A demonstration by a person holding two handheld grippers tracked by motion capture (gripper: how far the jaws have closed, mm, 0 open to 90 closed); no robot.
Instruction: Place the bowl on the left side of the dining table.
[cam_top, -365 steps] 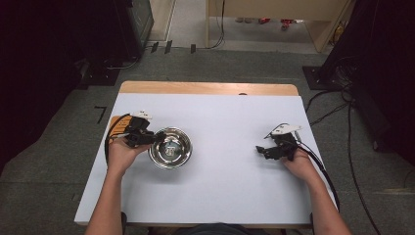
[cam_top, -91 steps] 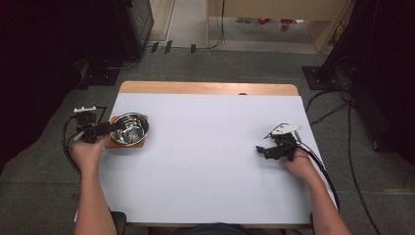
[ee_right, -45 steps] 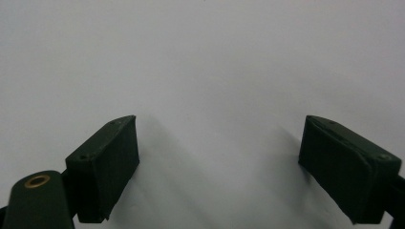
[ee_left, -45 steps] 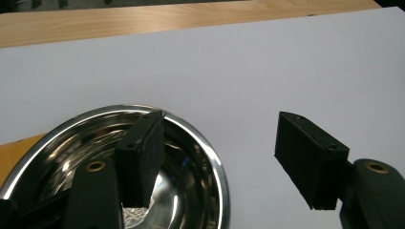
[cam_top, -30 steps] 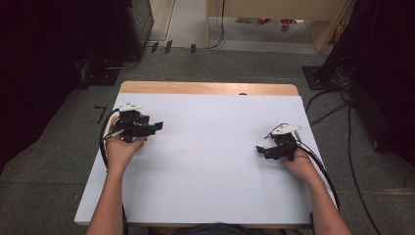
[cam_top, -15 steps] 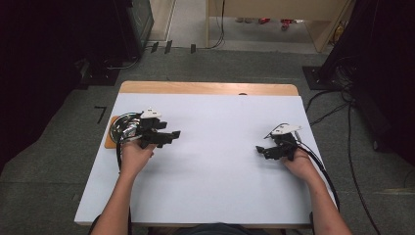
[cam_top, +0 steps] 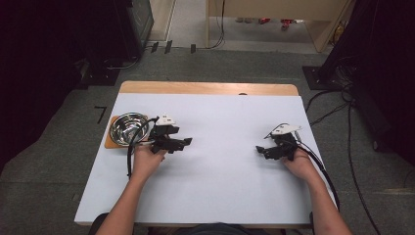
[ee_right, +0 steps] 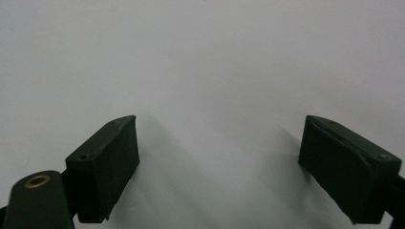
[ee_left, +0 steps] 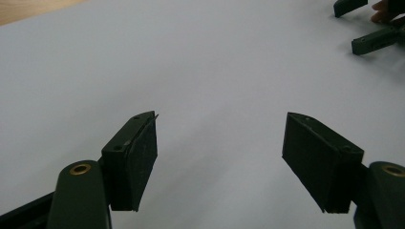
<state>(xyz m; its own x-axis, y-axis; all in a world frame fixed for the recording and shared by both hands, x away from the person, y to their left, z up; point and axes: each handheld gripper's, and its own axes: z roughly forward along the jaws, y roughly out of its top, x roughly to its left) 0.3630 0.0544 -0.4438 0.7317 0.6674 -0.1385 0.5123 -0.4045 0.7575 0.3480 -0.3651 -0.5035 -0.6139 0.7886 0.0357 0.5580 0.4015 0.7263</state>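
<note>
A shiny steel bowl (cam_top: 128, 128) stands on a brown mat (cam_top: 109, 142) near the table's left edge. My left gripper (cam_top: 183, 144) lies just right of the bowl, apart from it, pointing toward the table's middle. Its jaws have just been opening, and they stand open over bare white table (ee_left: 219, 157) with nothing between them. My right gripper (cam_top: 261, 152) rests at the right side of the table, open and empty, and its two pads frame plain white surface (ee_right: 219, 162). The right gripper's jaws (ee_left: 363, 26) also appear far off in the left gripper view.
The white table top (cam_top: 220, 186) has a wooden strip (cam_top: 208, 88) along its far edge. Cables trail from both grippers; the right one runs off the table's right edge (cam_top: 325, 171). Dark equipment and floor cables surround the table.
My left hand has moved right and a little toward the person, away from the bowl, which now stands uncovered on its mat. The right hand has kept still.
</note>
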